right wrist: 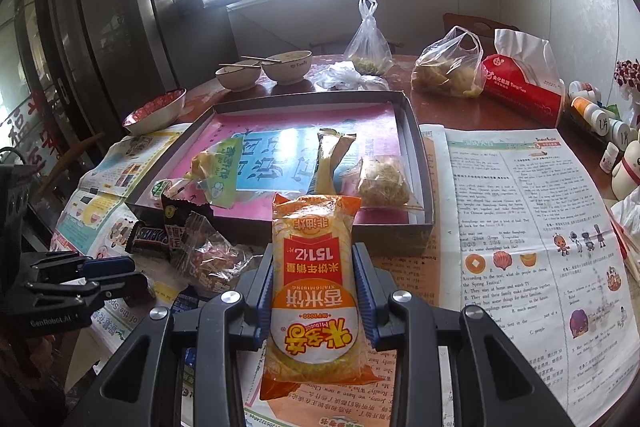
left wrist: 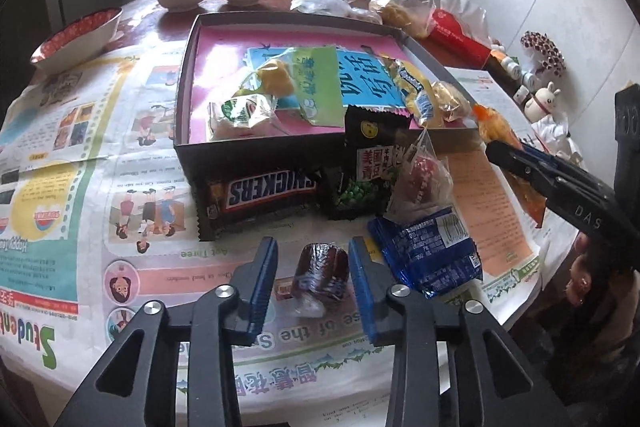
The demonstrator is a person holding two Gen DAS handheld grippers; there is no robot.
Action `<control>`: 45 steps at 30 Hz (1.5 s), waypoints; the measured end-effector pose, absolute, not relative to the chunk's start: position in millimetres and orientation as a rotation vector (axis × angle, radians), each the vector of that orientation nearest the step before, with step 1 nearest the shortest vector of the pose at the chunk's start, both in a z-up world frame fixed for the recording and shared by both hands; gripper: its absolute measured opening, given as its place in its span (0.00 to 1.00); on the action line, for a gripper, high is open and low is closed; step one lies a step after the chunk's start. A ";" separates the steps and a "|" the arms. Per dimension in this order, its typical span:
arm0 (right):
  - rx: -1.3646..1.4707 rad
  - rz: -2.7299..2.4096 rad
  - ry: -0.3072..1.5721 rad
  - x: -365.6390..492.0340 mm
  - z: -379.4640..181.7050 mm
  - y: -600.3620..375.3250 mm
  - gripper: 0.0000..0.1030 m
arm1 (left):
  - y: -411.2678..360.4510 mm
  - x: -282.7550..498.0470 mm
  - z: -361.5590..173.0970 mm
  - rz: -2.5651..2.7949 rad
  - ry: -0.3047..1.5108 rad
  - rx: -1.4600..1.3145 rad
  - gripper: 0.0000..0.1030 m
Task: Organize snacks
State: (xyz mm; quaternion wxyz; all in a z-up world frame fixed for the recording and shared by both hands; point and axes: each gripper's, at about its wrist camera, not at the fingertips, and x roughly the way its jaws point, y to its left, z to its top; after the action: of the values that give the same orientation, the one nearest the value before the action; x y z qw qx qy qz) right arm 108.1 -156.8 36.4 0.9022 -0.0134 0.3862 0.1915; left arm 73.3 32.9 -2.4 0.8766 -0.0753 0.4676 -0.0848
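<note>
Left tongs (left wrist: 313, 259) spread at bottom centre of left view, brown candy (left wrist: 320, 277) between pads, gaps both sides, candy lying on newspaper (left wrist: 80, 187). Right tongs (right wrist: 314, 277) pinching orange rice-cracker pack (right wrist: 314, 291) at lower centre of right view, above bench. Box (right wrist: 416, 155) mid-frame holds several snacks. Snickers (left wrist: 260, 197) and blue packet (left wrist: 432, 251) lie just before box.

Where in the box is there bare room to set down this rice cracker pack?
The box's far pink strip, toward the bowls, is bare. Its near half is crowded: green packet, yellow bar, clear bag. The right gripper holds the rice cracker pack.
</note>
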 end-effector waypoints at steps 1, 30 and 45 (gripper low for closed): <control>-0.027 0.396 0.801 108.2 35.9 -156.7 0.35 | 32.1 73.5 -3.9 -0.179 0.980 -0.157 0.39; 0.000 0.408 0.766 127.8 48.0 -152.4 0.35 | 47.1 88.1 31.6 -0.105 0.847 -0.188 0.26; -0.004 0.429 0.751 149.9 53.9 -137.9 0.35 | 55.5 137.1 49.4 -0.093 0.789 -0.224 0.26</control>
State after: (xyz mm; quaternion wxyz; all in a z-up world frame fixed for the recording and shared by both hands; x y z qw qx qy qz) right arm 149.9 -137.9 53.9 0.9080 -0.0018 0.3637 0.2078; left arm 137.1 55.5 49.4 0.9160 -0.1087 0.3834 -0.0450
